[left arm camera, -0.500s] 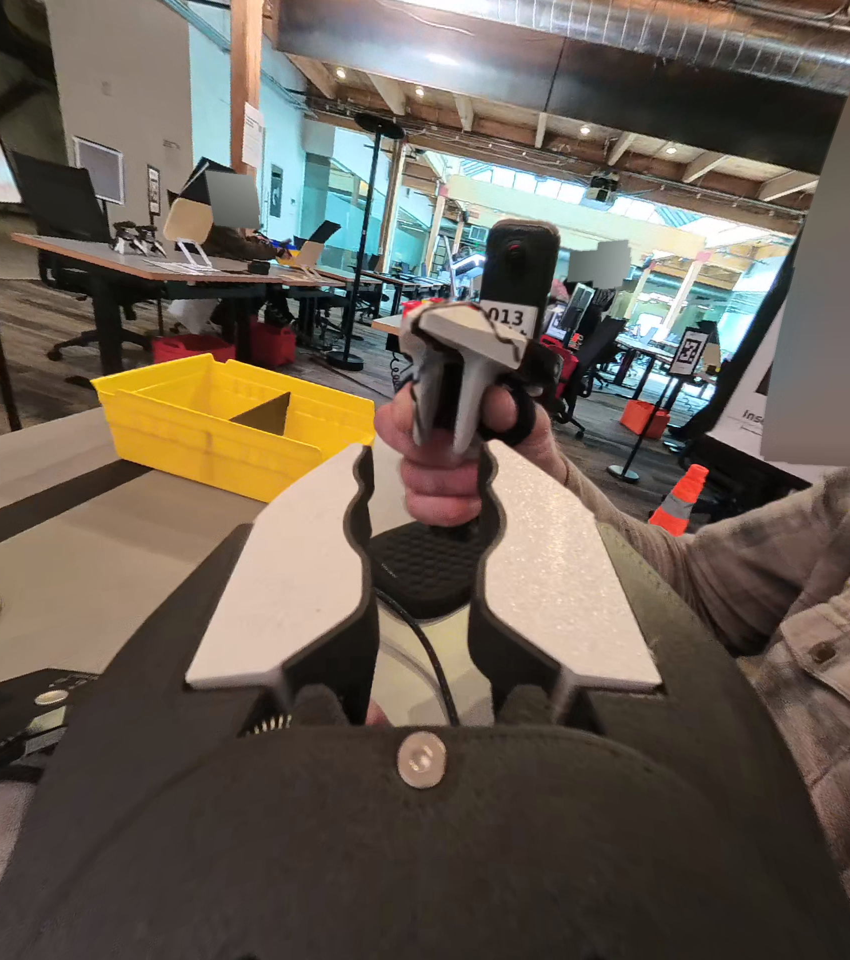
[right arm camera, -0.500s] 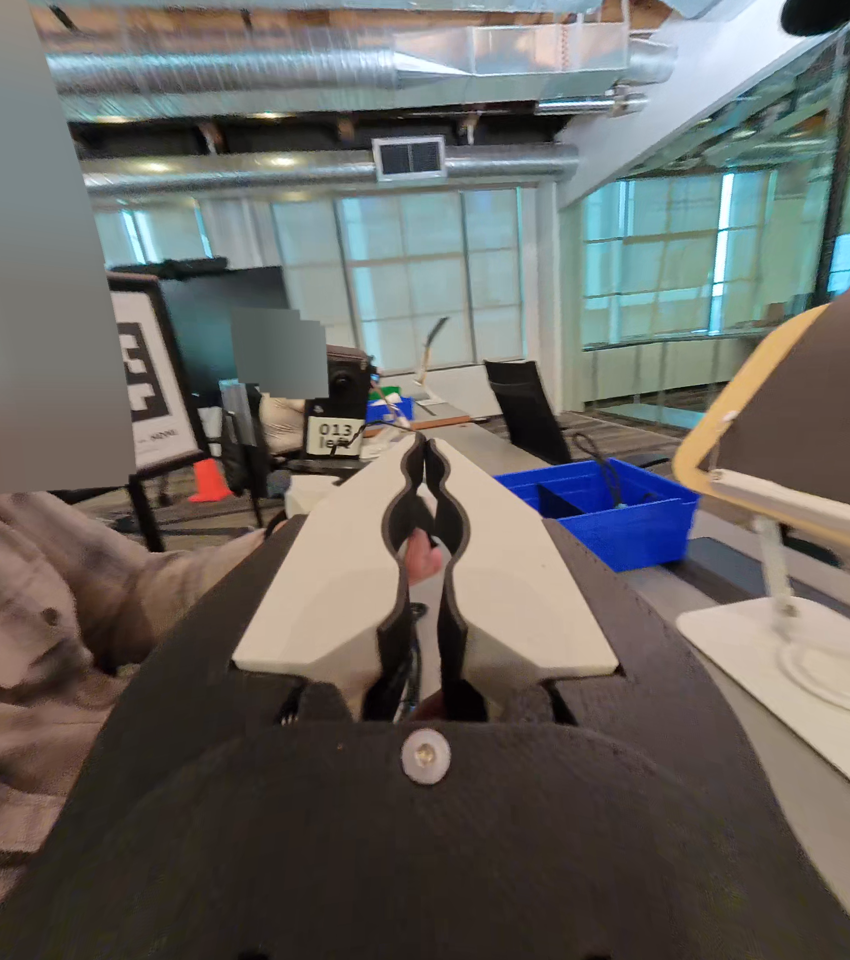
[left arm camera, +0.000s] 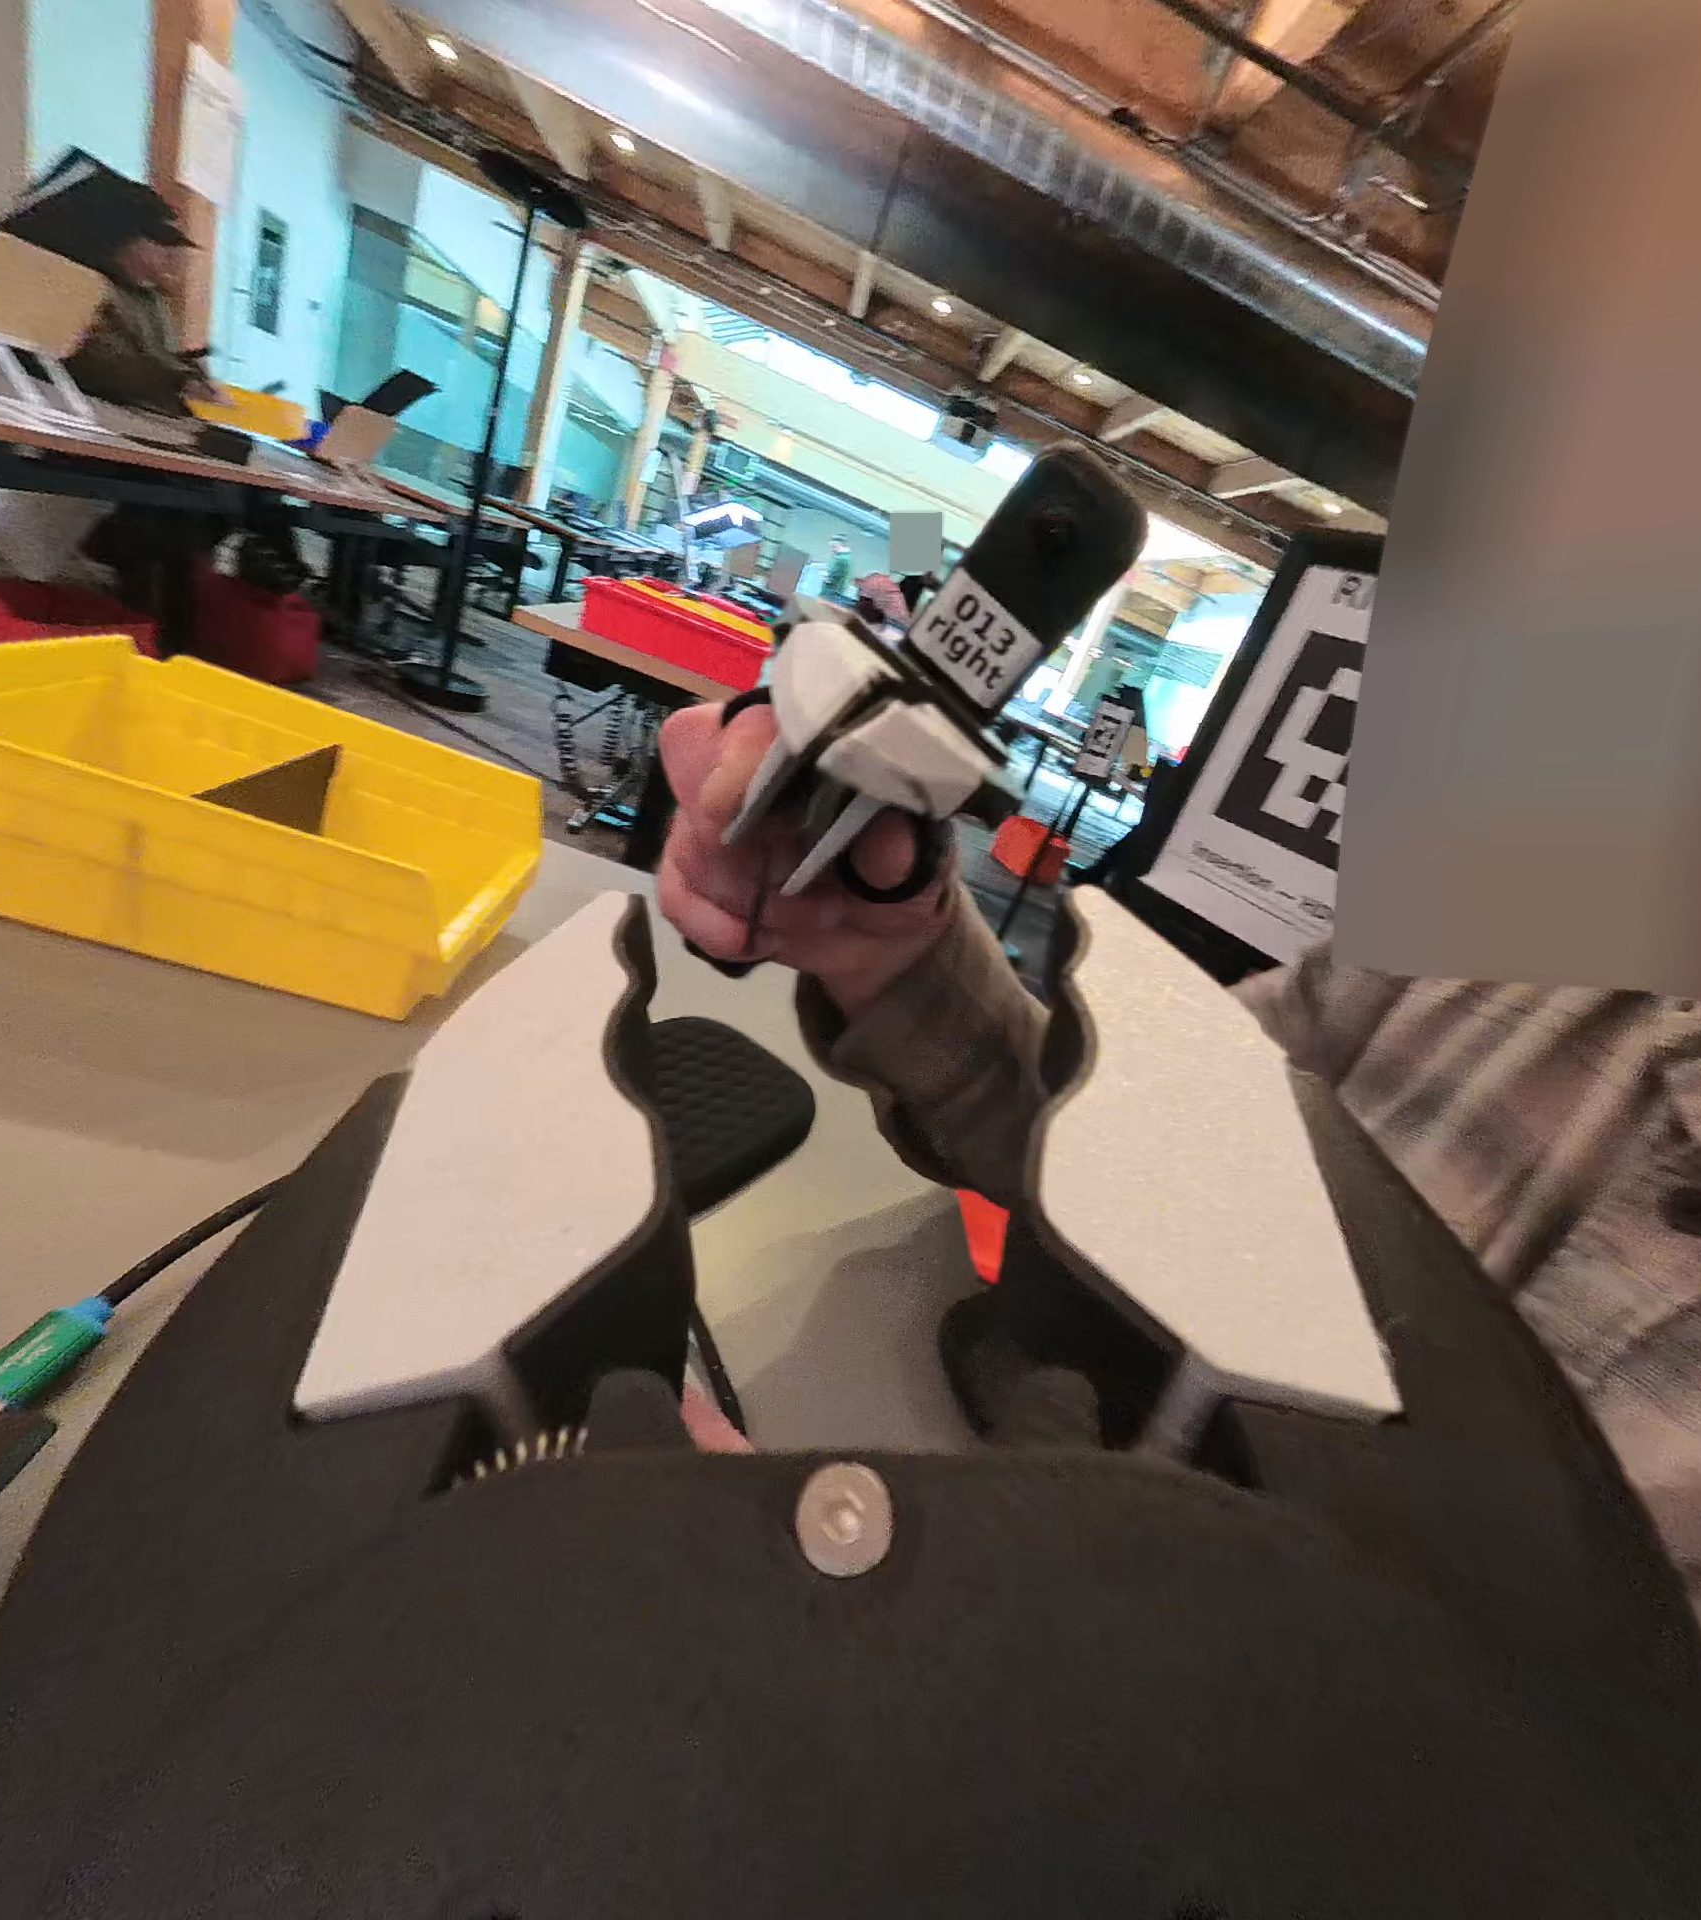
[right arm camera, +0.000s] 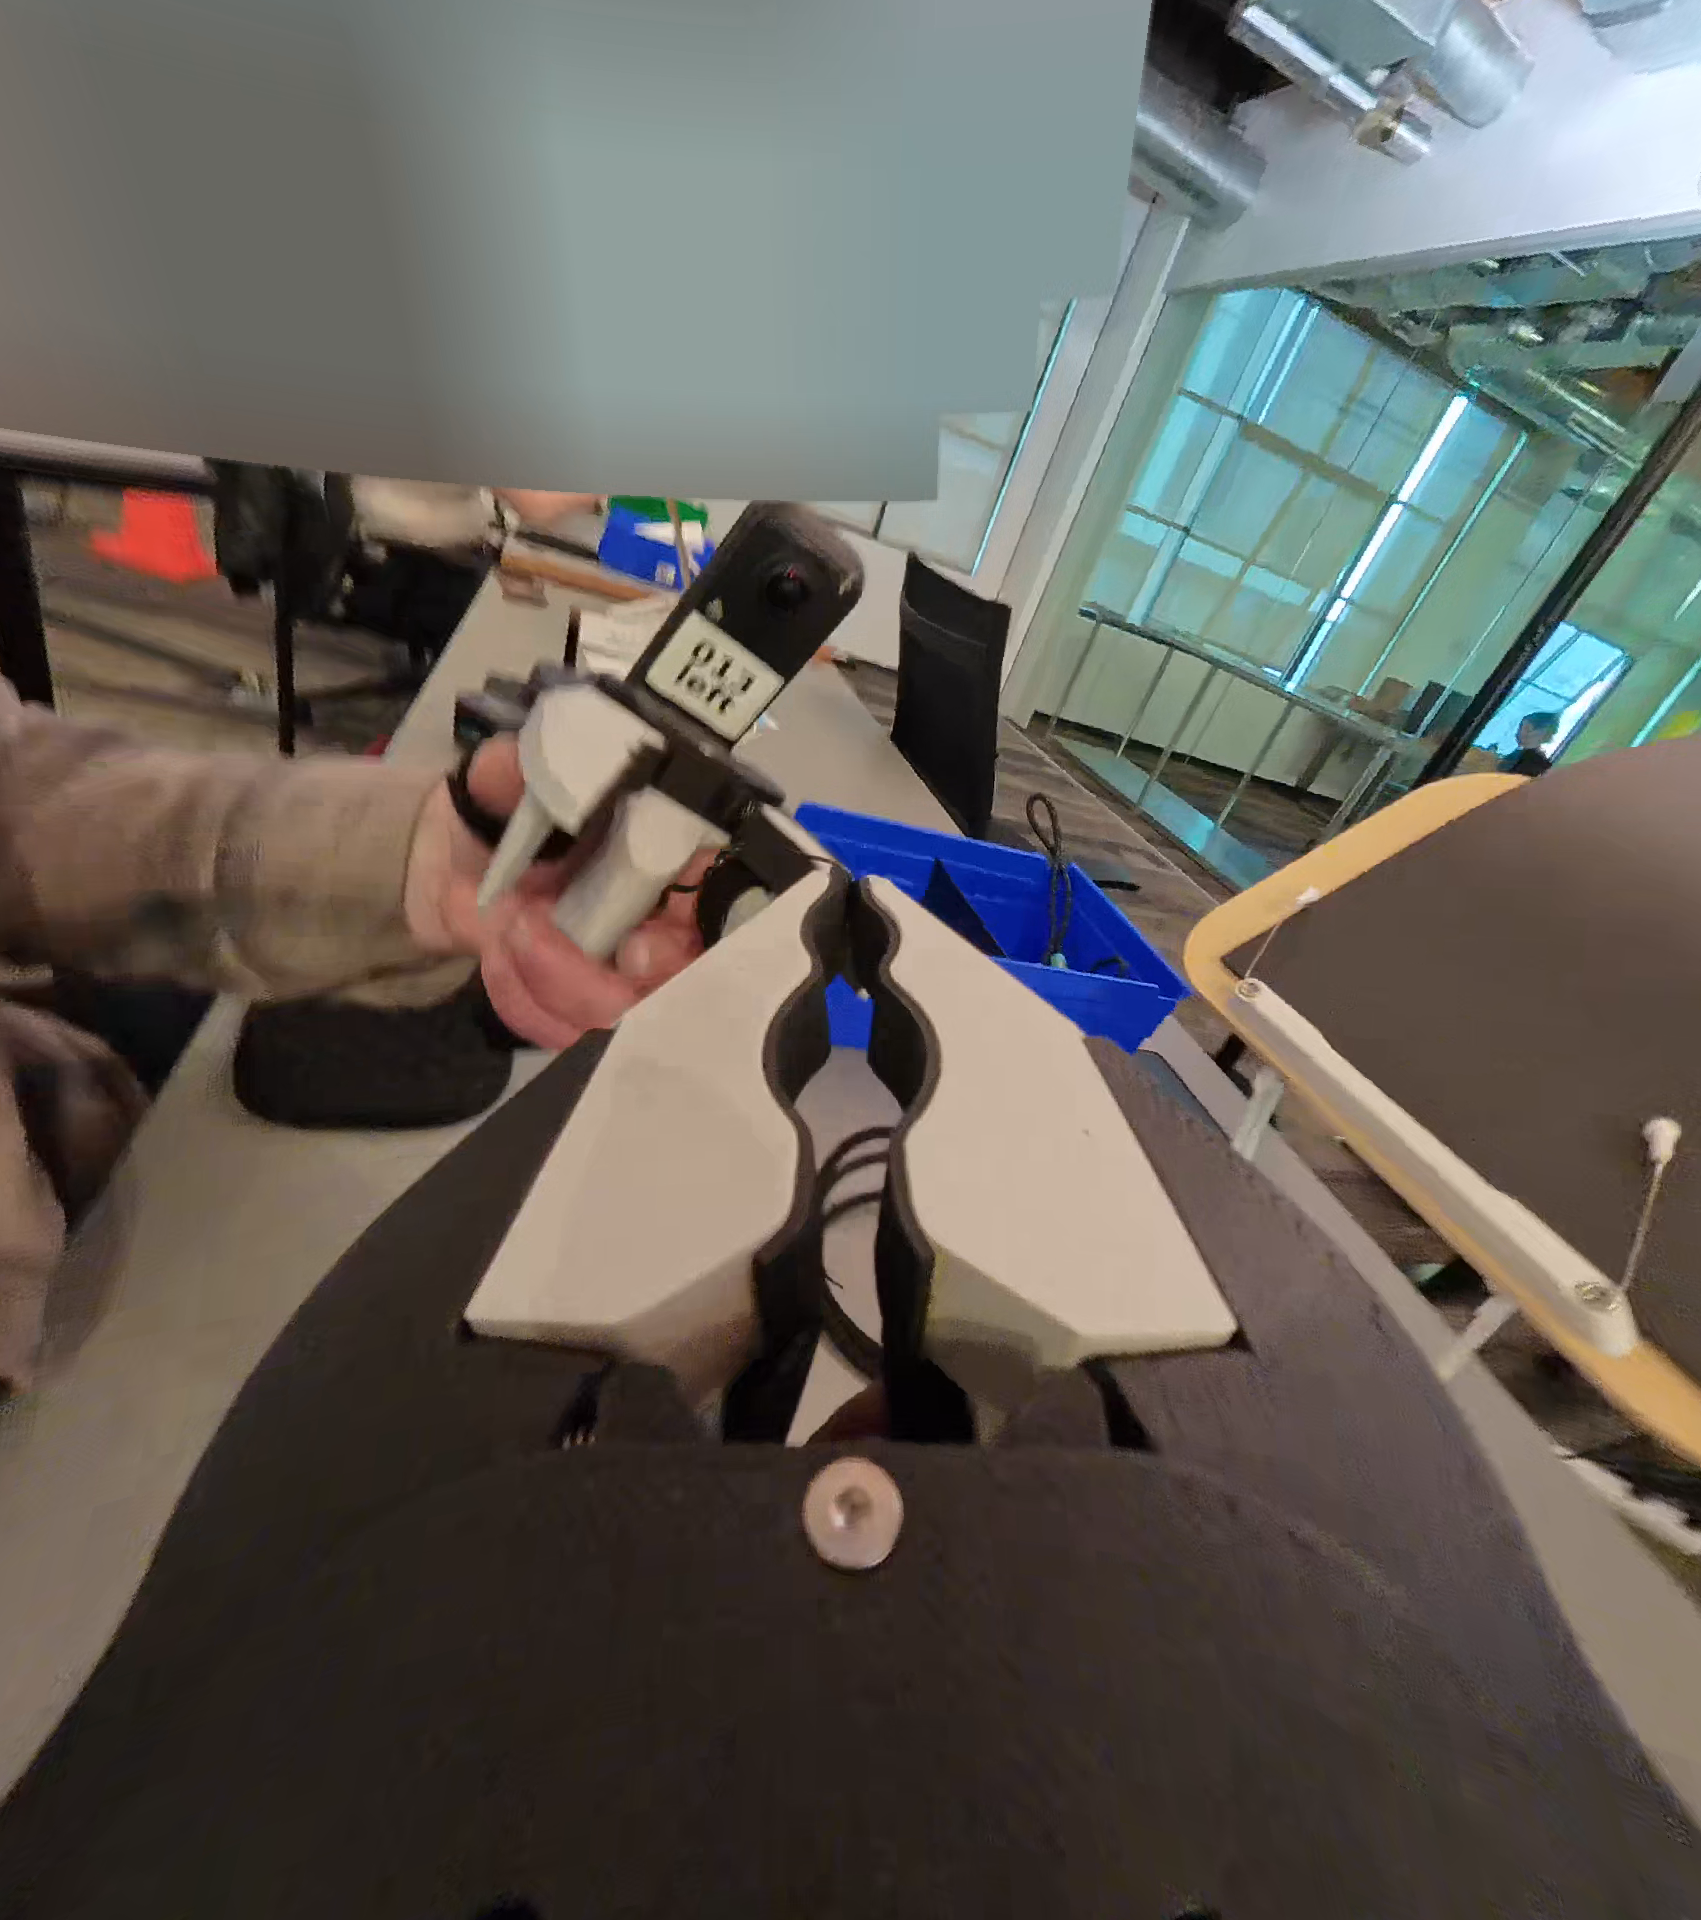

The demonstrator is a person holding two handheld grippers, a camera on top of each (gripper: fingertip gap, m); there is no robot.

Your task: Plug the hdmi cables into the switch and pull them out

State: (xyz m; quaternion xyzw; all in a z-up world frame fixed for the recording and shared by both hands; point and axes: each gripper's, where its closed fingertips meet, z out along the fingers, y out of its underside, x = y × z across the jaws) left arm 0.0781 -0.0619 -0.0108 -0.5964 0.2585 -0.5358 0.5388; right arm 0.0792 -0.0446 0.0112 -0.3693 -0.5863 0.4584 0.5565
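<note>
left tool [left arm camera: 851, 925] spread wide, gripping nothing, above the tabletop [left arm camera: 98, 1091]. right tool [right arm camera: 846, 899] pressed together, tips touching, nothing between. green-ended hdmi cable [left arm camera: 35, 1351] lies on the tabletop beside the left tool.

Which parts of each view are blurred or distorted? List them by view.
Left wrist view: motion blur smears the yellow bin, the background desks and the plaid sleeve; the wide lens tilts the ceiling. Right wrist view: sharper centre, but the sleeve at left is smeared and the window frames bend.
</note>
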